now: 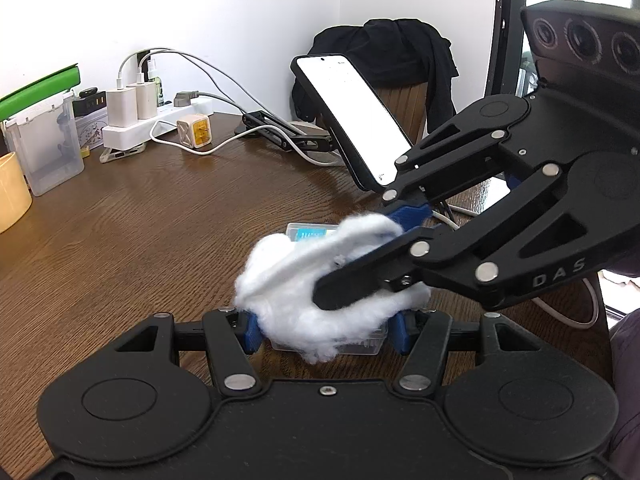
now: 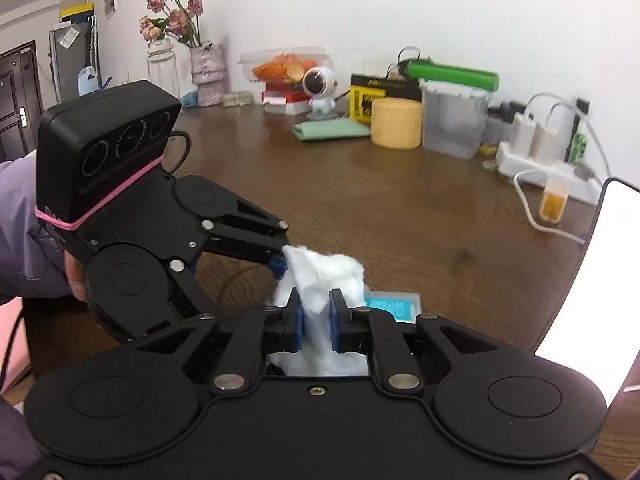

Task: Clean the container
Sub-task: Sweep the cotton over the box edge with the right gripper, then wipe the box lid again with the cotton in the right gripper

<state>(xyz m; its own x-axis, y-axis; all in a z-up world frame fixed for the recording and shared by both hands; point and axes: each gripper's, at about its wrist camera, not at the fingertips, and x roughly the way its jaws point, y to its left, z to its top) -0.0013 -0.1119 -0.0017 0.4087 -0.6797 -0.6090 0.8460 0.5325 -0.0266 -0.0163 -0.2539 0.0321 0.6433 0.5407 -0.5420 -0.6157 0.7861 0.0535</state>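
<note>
The left hand-held gripper clamps the small clear container on the surface; the right hand-held gripper pinches a cotton wad against it. Loose fibres could snag and tear off, or hard wiping could twist the container free.

White cotton wad, centre; clear box with teal patterned label; black grippers, blue fingertips; dark brown wood-grain table; yellow cup, upper right.

Fluffy white cotton wad; clear glossy plastic container; matt black plastic right gripper; dark wood-grain table, slightly glossy.
</note>
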